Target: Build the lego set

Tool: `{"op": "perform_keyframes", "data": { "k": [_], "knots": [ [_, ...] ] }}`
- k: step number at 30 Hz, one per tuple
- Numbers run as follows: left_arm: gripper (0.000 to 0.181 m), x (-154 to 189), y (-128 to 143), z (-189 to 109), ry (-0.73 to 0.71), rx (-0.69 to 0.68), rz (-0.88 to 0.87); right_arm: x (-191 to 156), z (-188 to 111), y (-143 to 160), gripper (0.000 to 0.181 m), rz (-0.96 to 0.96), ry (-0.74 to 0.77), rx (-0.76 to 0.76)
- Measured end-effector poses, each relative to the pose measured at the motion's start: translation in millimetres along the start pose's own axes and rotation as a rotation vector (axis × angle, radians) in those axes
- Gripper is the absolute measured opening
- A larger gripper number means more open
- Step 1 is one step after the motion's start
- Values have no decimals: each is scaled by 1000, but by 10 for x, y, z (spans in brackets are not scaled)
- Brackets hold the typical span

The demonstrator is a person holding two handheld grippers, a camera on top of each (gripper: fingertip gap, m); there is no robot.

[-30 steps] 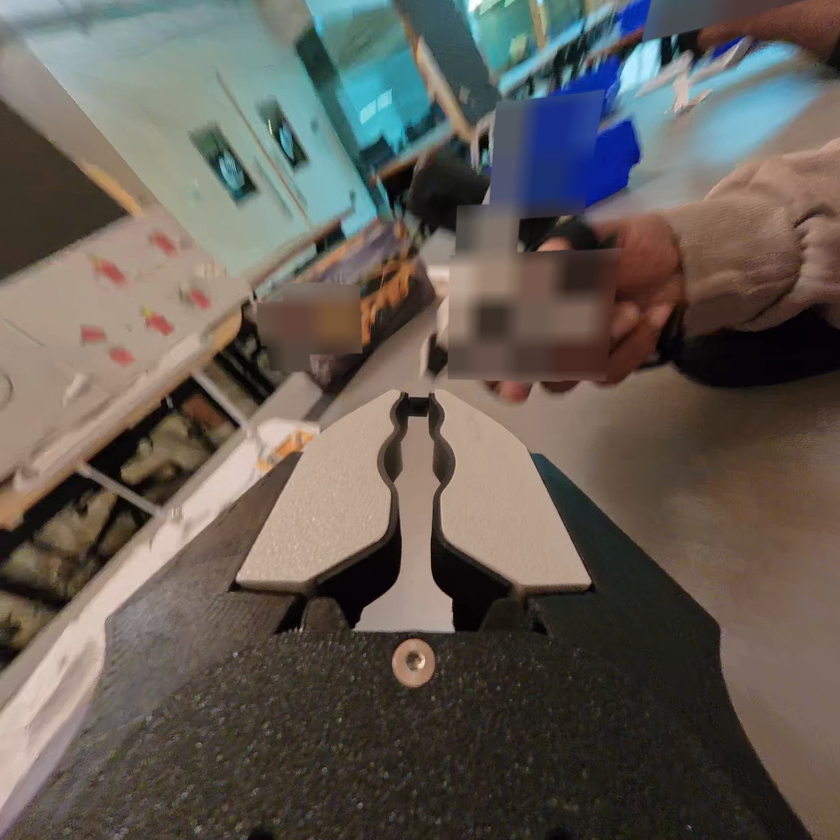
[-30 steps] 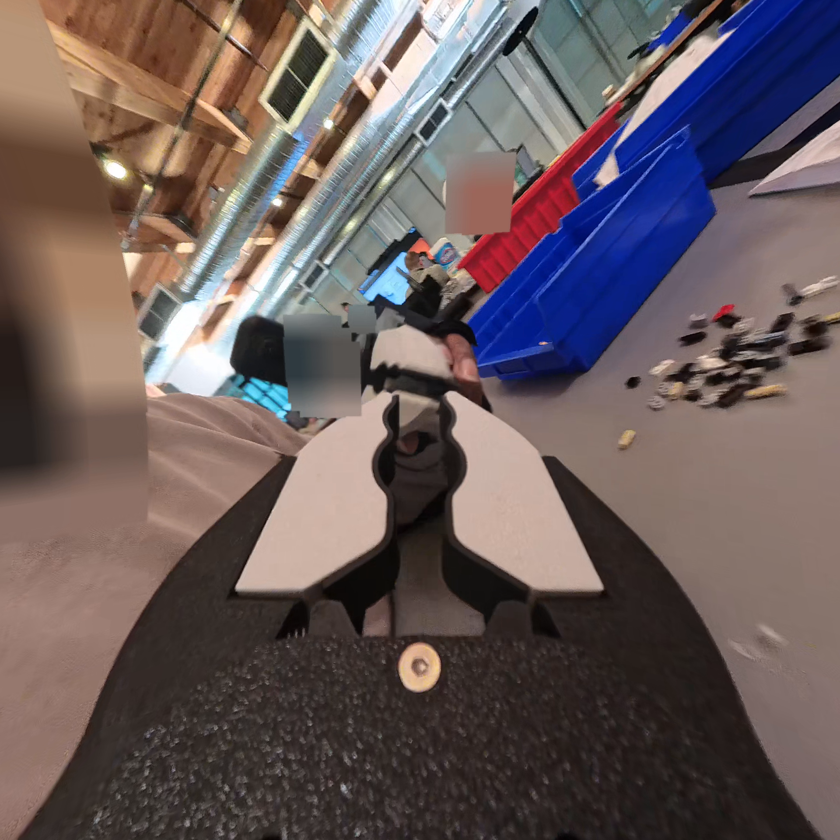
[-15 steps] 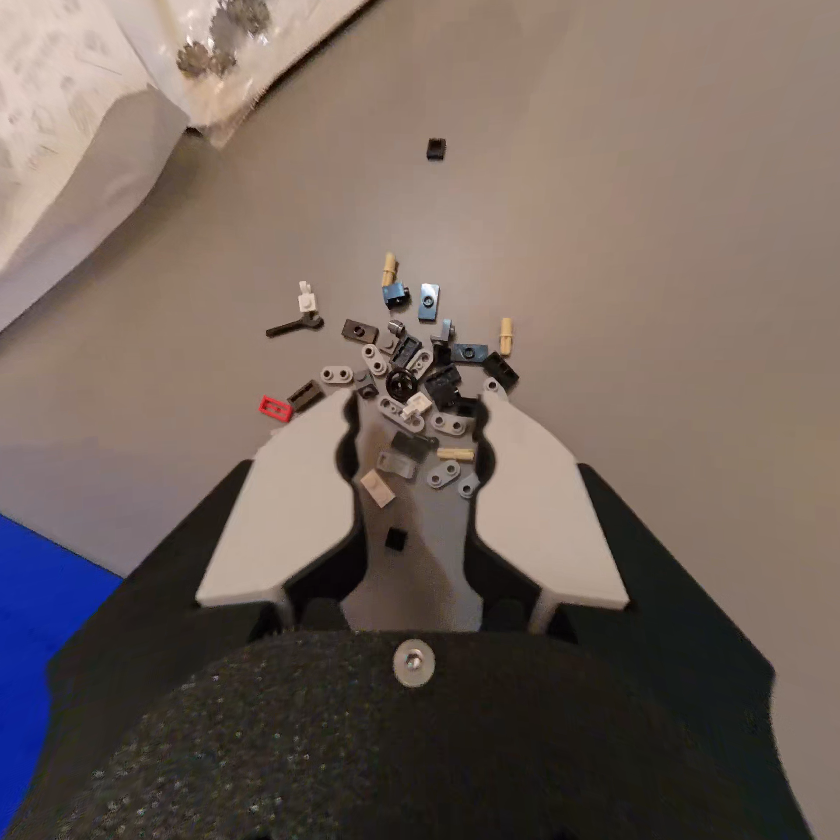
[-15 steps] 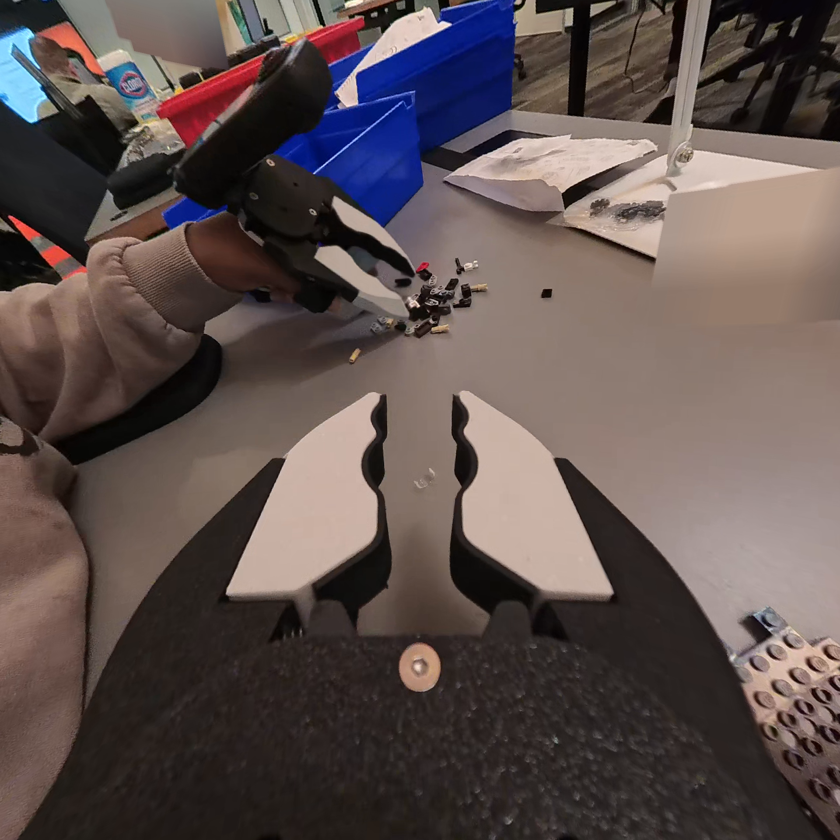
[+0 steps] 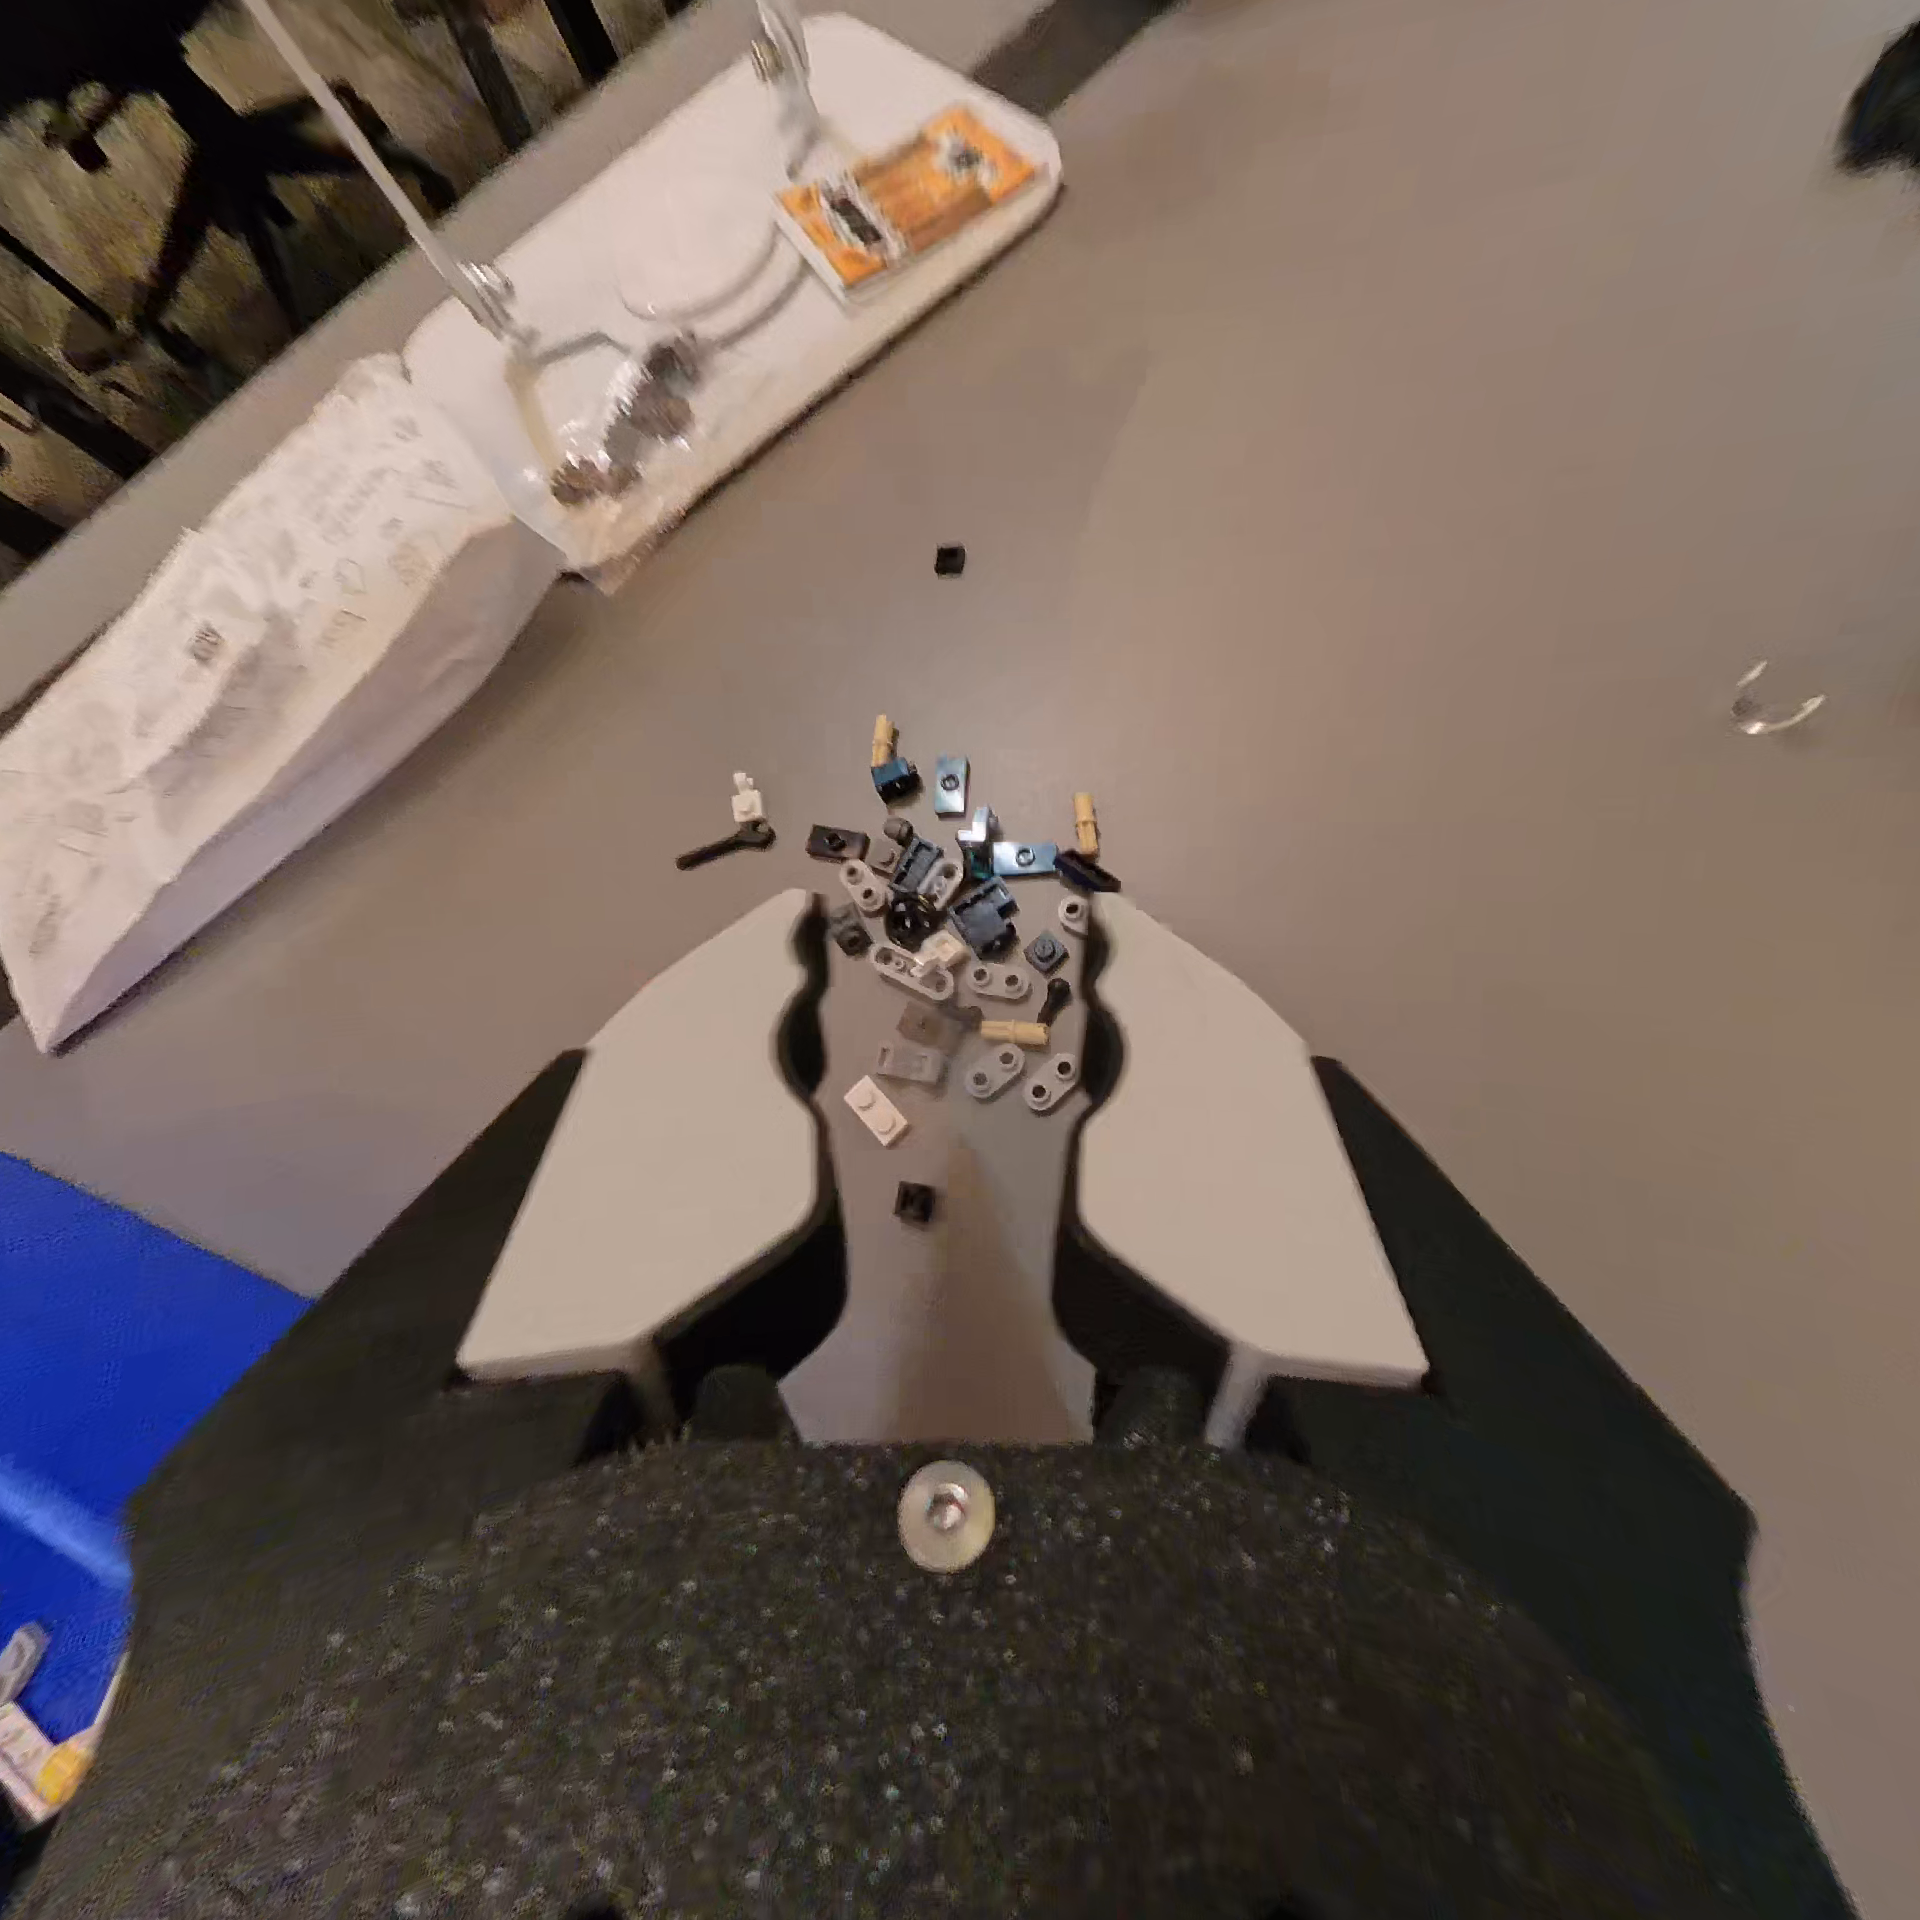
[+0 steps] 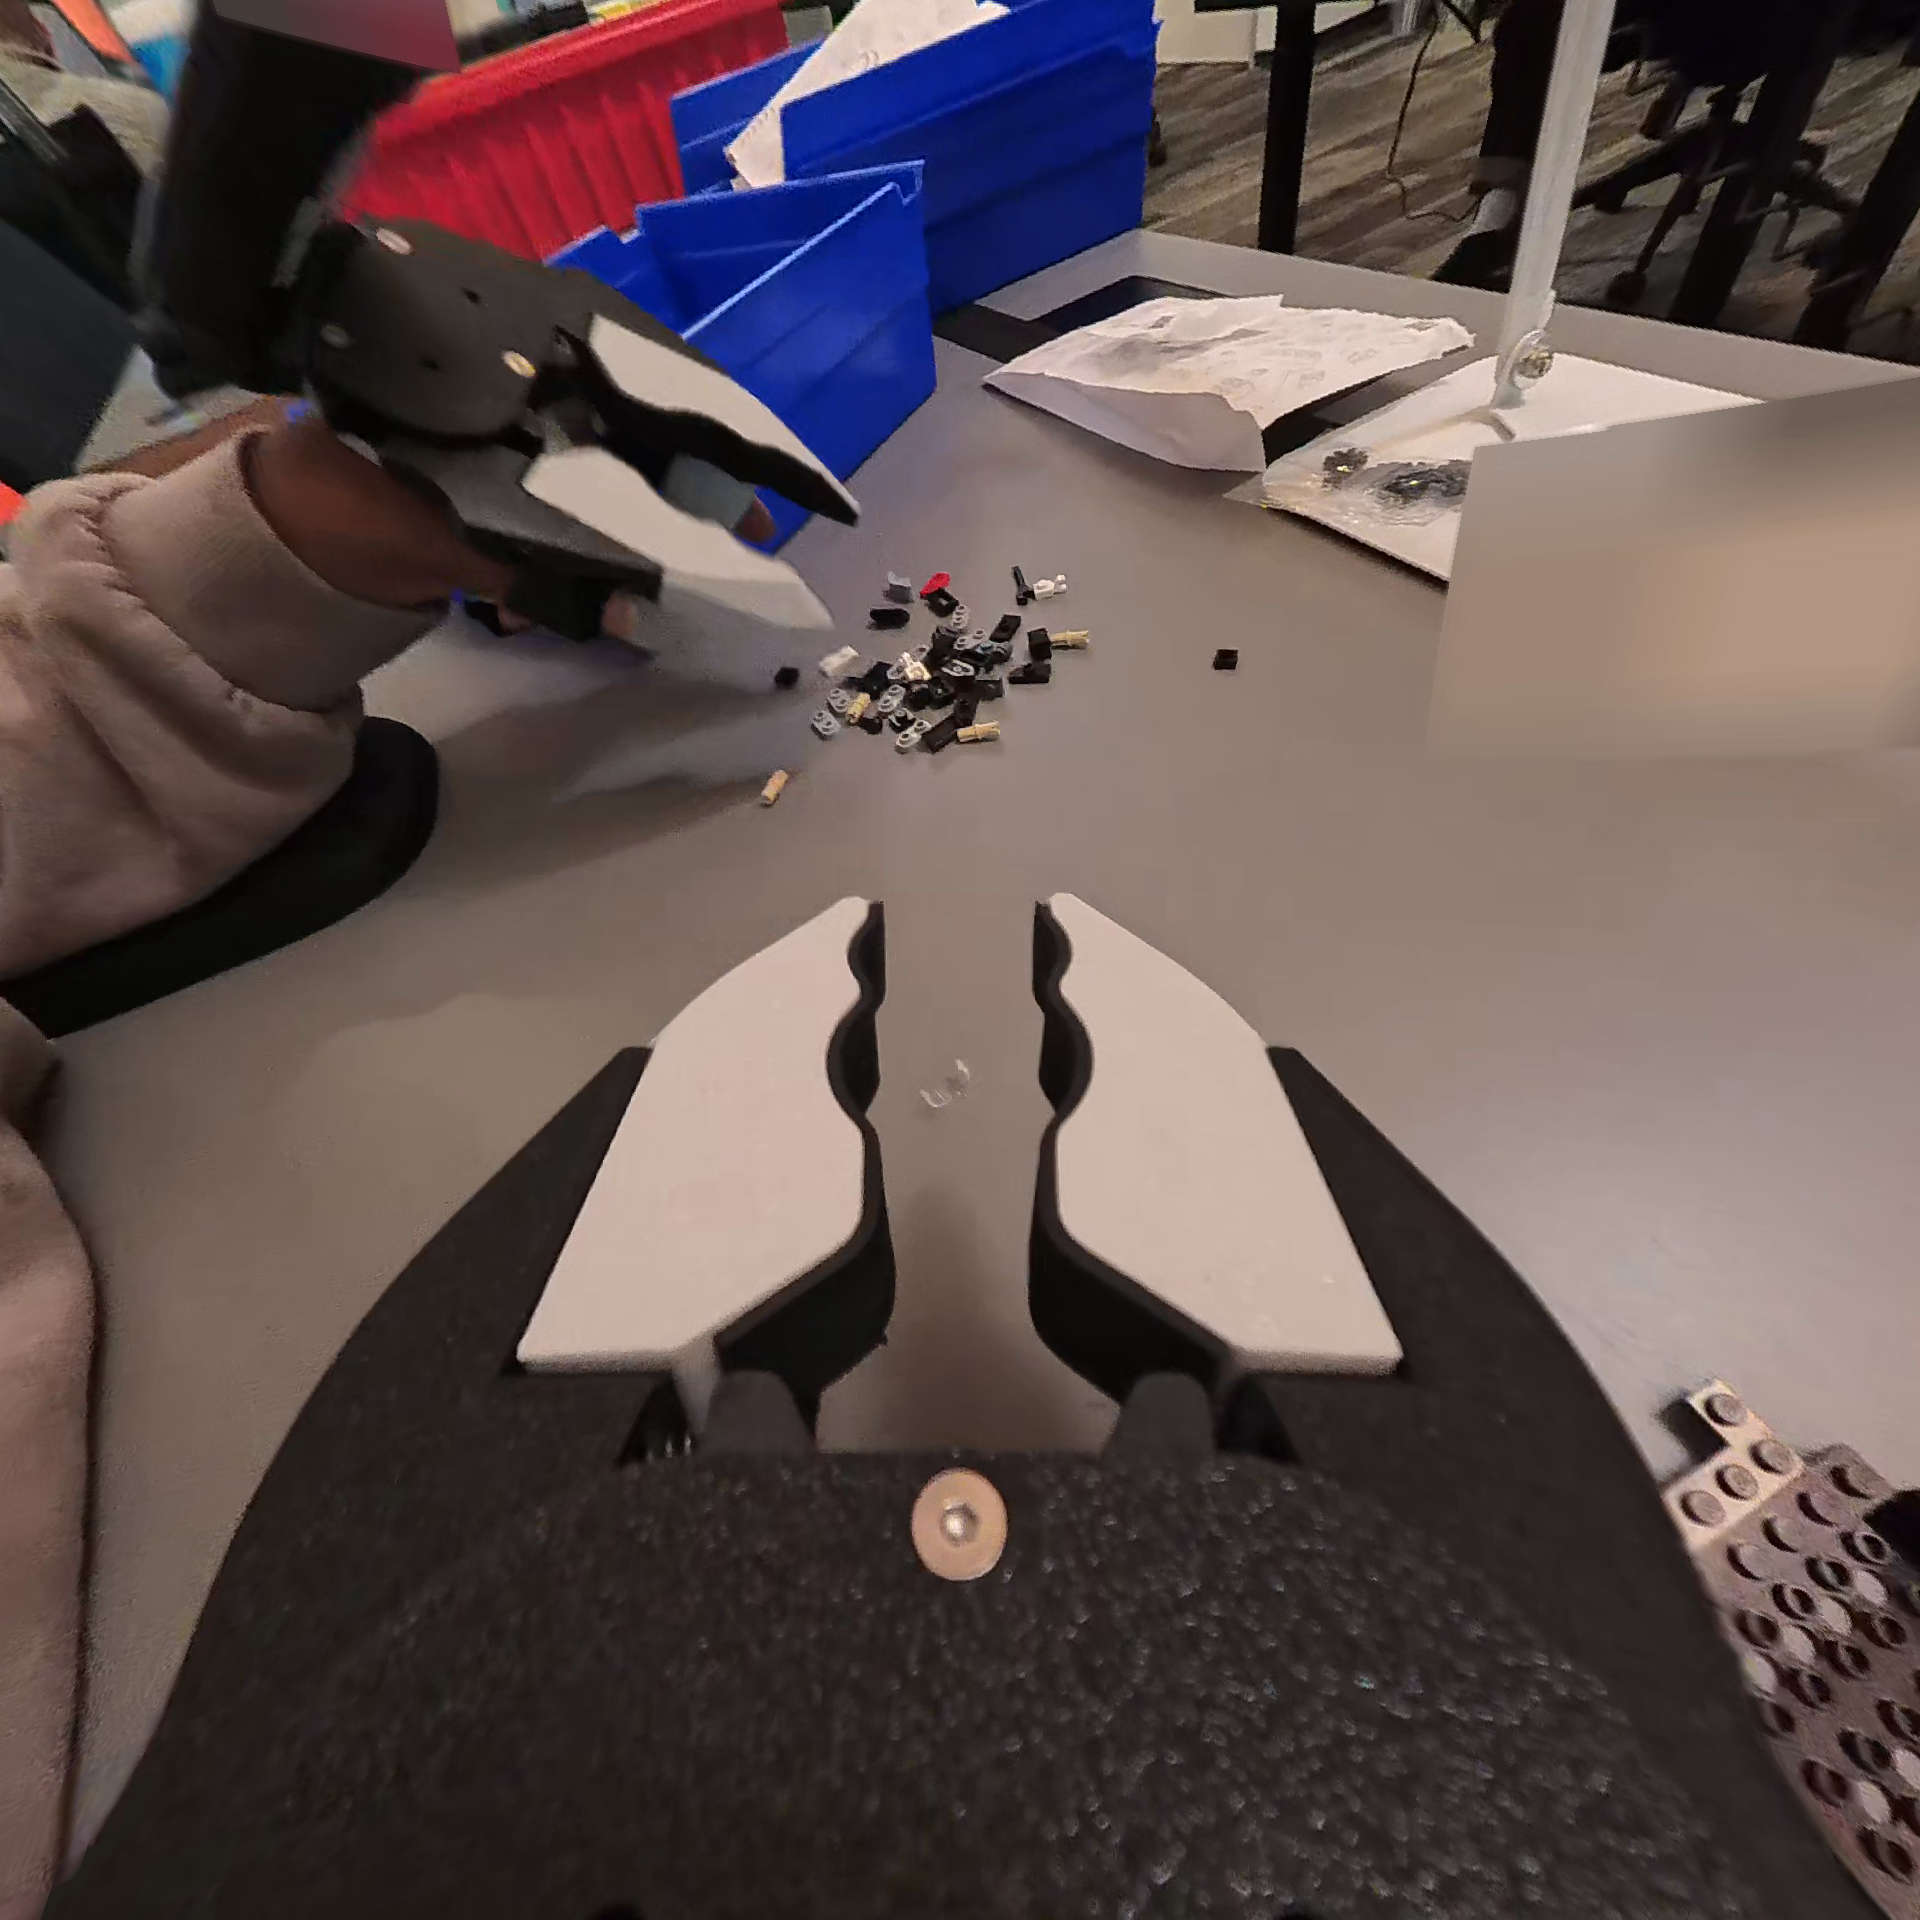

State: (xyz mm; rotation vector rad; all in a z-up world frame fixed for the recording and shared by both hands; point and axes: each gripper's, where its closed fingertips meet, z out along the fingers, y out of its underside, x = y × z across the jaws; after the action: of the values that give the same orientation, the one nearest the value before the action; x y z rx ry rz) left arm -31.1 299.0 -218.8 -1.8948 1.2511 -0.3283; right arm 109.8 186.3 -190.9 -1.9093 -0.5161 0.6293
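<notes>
Right gripper (image 6: 958,914) hovers low over the grey table (image 6: 1455,935), jaws moderately wide, holding nothing. Tiny clear piece (image 6: 945,1091) lies on the table between its fingers, short of the tips; long axis too small to tell. Studded grey plate (image 6: 1808,1579) sits at 4 o'clock by the gripper body.

Left gripper (image 5: 951,904) is spread wide, empty, pointed down at the pile of small lego pieces (image 5: 945,935), with most of the pile inside or just past its fingertips at 12 o'clock. White two-stud plate (image 5: 876,1111) and black single-stud piece (image 5: 912,1201) lie nearest, deep between the fingers. From the right wrist view the pile sits at 12 o'clock, well apart from the right gripper; the left is clearly nearer, so it likely picks there.

Farther out: lone black piece (image 5: 949,560), paper bag (image 5: 239,707), blue bins (image 6: 831,291).
</notes>
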Motion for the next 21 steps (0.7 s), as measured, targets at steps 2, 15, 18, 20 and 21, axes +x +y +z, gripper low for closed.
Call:
{"op": "perform_keyframes", "data": {
  "k": [2, 15, 18, 20, 21],
  "knots": [
    [0, 14, -136, -155, 10, 108, -6, 34, 5, 47, 27, -27, 23, -25],
    [0, 536, -49, -242, 136, 213, 22, -31, 346, 755, 27, -352, 56, -413],
    [0, 567, -57, -246, 138, 219, 39, 1, 401, 739, 14, -365, 70, -431],
    [0, 571, -58, -256, 139, 224, 41, 43, 395, 732, 13, -374, 89, -449],
    [0, 573, -63, -264, 143, 229, 37, 67, 384, 725, 13, -372, 97, -451]
  ]
}}
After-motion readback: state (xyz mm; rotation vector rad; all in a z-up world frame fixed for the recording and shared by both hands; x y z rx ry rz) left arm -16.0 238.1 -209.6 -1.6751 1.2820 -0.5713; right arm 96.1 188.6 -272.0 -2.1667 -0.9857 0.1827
